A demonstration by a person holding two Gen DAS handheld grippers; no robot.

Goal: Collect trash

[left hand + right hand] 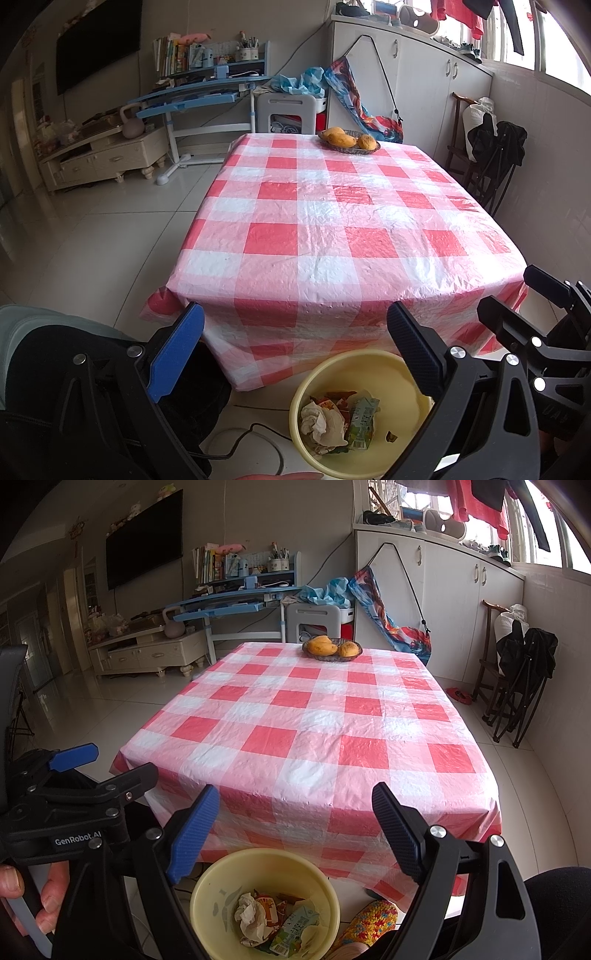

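A yellow bin (334, 363) stands on the floor in front of the table, below both grippers. In it lie crumpled paper (320, 421), a green drink carton (364, 421) and other scraps. My left gripper (295, 347) hangs open above the bin's left side, nothing between its fingers. The right wrist view shows the same bin (221, 882), paper (251, 915) and carton (295, 926). There my right gripper (295, 830) is open and bare over the bin. The left gripper (125, 760) is beside it, held by a hand (48, 897).
The table's red-and-white checked cloth (295, 738) hangs over the near edge just behind the bin. A basket of mangoes (332, 650) sits at its far end. A cable (236, 443) lies on the floor; a crocheted slipper (369, 919) is right of the bin. Folded chairs (524, 686) lean against the right wall.
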